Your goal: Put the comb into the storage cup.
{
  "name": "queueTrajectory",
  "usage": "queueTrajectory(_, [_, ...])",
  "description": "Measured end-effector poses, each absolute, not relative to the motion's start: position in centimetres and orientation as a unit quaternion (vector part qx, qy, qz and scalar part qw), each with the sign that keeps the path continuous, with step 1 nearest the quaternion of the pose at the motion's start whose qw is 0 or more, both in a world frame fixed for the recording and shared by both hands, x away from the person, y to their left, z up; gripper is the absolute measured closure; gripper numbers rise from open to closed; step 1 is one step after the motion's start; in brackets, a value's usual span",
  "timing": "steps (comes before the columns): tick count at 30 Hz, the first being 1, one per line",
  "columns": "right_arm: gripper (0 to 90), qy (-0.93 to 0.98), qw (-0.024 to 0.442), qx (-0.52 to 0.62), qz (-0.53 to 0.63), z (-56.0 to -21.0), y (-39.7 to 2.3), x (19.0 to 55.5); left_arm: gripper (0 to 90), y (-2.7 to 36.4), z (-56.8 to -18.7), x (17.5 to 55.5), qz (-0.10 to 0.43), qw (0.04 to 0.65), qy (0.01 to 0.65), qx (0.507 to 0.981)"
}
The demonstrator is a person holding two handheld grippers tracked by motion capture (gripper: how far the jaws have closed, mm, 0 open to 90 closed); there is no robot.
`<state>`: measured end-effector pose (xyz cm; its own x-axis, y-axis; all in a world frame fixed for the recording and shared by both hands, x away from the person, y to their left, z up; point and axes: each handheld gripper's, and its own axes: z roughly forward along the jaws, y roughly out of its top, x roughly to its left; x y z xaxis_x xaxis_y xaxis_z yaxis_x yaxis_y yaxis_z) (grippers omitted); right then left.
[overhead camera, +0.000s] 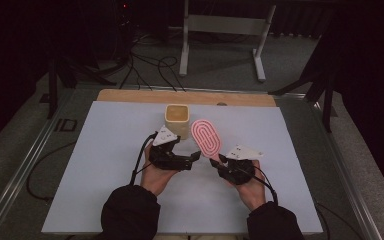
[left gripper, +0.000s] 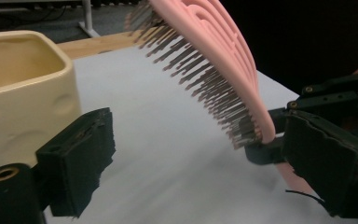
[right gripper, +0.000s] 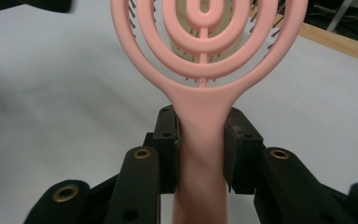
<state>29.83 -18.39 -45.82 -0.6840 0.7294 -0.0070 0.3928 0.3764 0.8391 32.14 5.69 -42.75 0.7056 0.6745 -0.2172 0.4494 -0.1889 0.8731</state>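
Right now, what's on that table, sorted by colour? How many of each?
Pink: 1, the hairbrush, held by its handle in the right gripper.
Cream: 1, the square cup, standing on the white table.
Black: 2, the right gripper and the left gripper, whose jaws are apart with nothing between them.
Total: 4

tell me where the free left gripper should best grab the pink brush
Probably the bare rim of the pink brush head, from its near edge, jaws across its thin width. The right gripper already fills the handle, and bristles cover the face towards the cup.
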Motion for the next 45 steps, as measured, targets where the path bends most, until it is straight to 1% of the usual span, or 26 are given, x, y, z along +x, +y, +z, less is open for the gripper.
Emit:
queueTrajectory(3, [69.7, 0.807, 0.192, 0.345, 0.438, -45.8, -18.4, 29.8, 12.8, 5.2, -42.7, 32.3, 0.109, 0.517, 0.371, 0.764])
queueTrajectory(4, [69.7, 0.806, 0.191, 0.345, 0.441, -45.8, -18.3, 29.8, 15.0, 4.7, -42.8, 32.4, 0.103, 0.519, 0.373, 0.762])
queueTrajectory(9, [69.7, 0.807, 0.191, 0.343, 0.441, -45.8, -18.1, 29.7, 17.0, 3.9, -42.8, 32.6, 0.100, 0.516, 0.373, 0.764])
queueTrajectory(12, [69.7, 0.807, 0.191, 0.341, 0.444, -45.9, -18.0, 29.6, 24.2, 3.5, -42.8, 32.7, 0.090, 0.518, 0.374, 0.764])
queueTrajectory(13, [69.7, 0.807, 0.192, 0.340, 0.443, -45.9, -17.9, 29.6, 24.2, 3.4, -42.9, 32.8, 0.087, 0.519, 0.374, 0.764])
queueTrajectory(19, [69.7, 0.806, 0.191, 0.336, 0.447, -45.9, -17.6, 29.5, 39.3, 3.0, -43.0, 33.2, 0.058, 0.532, 0.374, 0.757])
queueTrajectory(25, [69.8, 0.803, 0.193, 0.337, 0.452, -45.8, -17.7, 29.4, 51.6, 3.1, -43.0, 33.4, 0.048, 0.544, 0.377, 0.748])
queueTrajectory(29, [69.9, 0.802, 0.192, 0.340, 0.452, -46.0, -17.5, 29.3, 56.8, 3.1, -43.0, 33.4, 0.040, 0.552, 0.376, 0.743])
queueTrajectory(33, [69.8, 0.804, 0.185, 0.342, 0.450, -46.1, -17.4, 29.4, 60.9, 3.0, -43.0, 33.2, 0.030, 0.559, 0.369, 0.742])
queueTrajectory(38, [69.7, 0.801, 0.187, 0.341, 0.455, -46.1, -17.4, 29.4, 63.9, 2.7, -42.7, 32.9, 0.027, 0.570, 0.359, 0.738])
queueTrajectory(45, [68.7, 0.800, 0.184, 0.339, 0.459, -46.0, -17.5, 29.5, 64.3, 2.5, -42.5, 32.8, 0.029, 0.571, 0.356, 0.740])
